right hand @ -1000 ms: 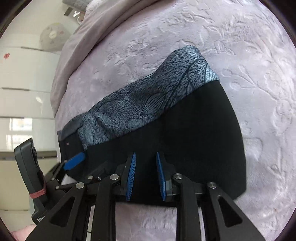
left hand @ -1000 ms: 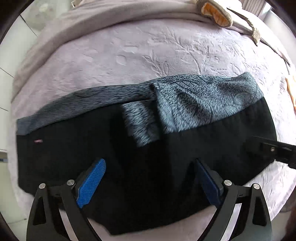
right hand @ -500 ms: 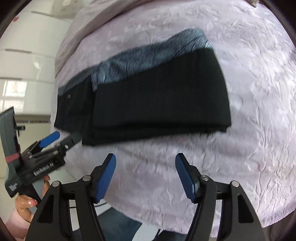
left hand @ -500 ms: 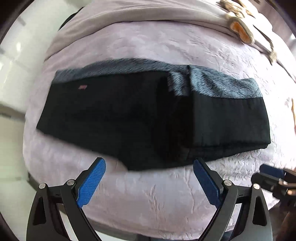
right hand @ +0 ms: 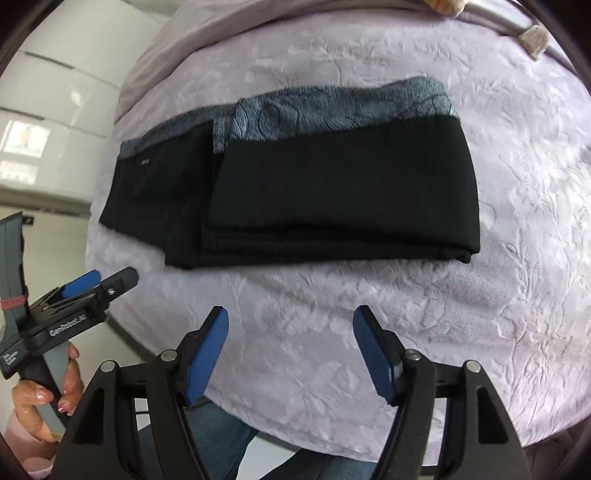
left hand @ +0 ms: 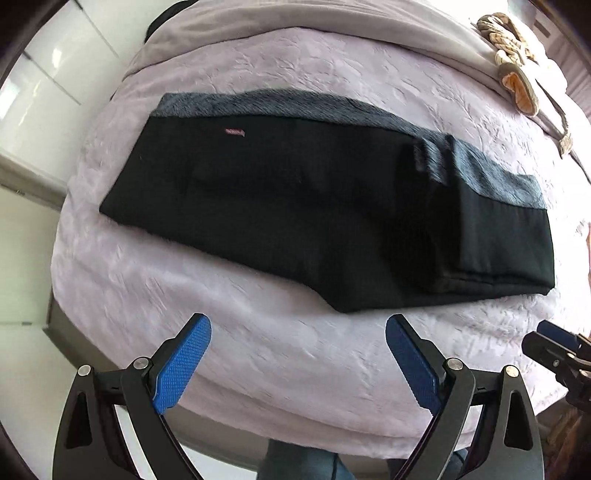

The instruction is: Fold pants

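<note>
Right wrist view: right tool (right hand: 290, 354) has let go and backed off, spread apart like left tool (left hand: 297, 363); pants (right hand: 295, 184) lie folded on bed (right hand: 480, 295); fold seems done.

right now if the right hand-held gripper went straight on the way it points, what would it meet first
Probably the bare lilac bedspread just ahead of the open right hand-held gripper. The near edge of the folded black pants lies beyond that. Depth is hard to judge in the fisheye view.

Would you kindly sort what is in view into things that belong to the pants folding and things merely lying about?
Belongs to the job:
- pants, partly folded on the bedspread
- left gripper, open
- right gripper, open

Lying about:
- beige slippers at the far edge
- grey blanket behind
</note>
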